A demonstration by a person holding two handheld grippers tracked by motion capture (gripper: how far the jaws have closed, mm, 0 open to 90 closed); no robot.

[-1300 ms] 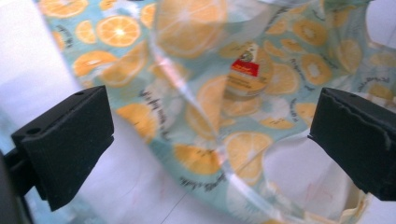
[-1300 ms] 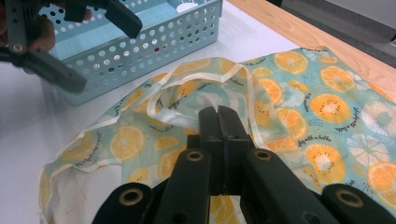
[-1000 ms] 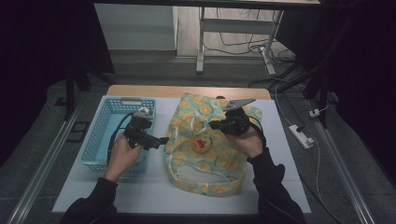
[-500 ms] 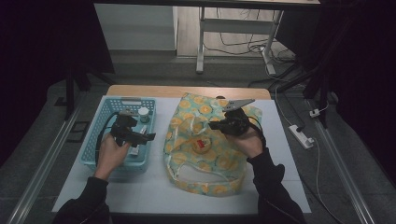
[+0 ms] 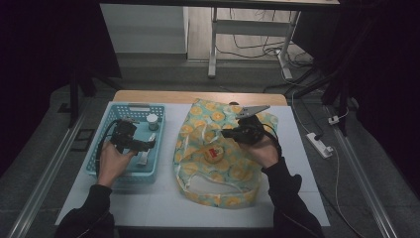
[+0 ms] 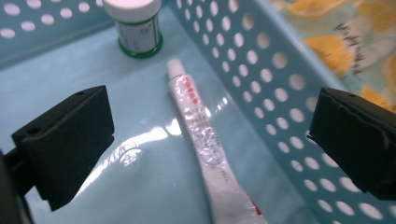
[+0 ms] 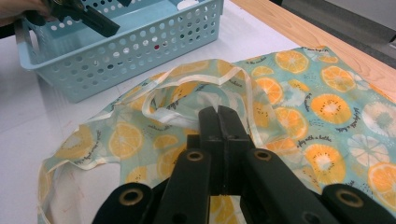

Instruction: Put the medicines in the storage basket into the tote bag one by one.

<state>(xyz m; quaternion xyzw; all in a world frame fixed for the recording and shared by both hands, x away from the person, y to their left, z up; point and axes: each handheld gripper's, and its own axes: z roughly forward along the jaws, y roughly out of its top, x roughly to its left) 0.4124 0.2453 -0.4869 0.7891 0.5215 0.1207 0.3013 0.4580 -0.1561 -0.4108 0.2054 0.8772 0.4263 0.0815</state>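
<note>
Tube (image 6: pixel 205 144) lay flat on the floor of the blue basket (image 5: pixel 106 129), white with red print, right between the wide-open jaws of the left gripper (image 6: pixel 210 140) but not touched by either pad, cap end pointing away from the tongs toward a small jar (image 6: pixel 138 28) with a white lid and green label standing upright just past it. Ran along close to the perforated wall on the gripper's right jaw side. So left tongs released, nothing pinched, hanging over the tube inside the basket with the hand (image 5: pixel 111 161) behind them. Seen from above, same gripper (image 5: pixel 133 144) sat over the near-right part of the basket, jar (image 5: pixel 152 120) a bit further up toward the far wall. Over on the other side, right gripper (image 7: pixel 218 122) clenched tight, jaws pressed flat together; looked like a fold of the bag's fabric could be caught at the tips, but honestly couldn't tell for sure. Rested on top of the orange-slice tote bag (image 5: pixel 218 163), teal with cream handles, spread out loose on the white table sheet (image 5: pixel 163 203) just beside the basket. Red-and-yellow little thing (image 5: pixel 213 154) sat on the bag just near that right gripper (image 5: pixel 233 133), too small to make out. Wooden table edge (image 5: pixel 198 96) beyond the bag, well apart from both tongs.
</note>
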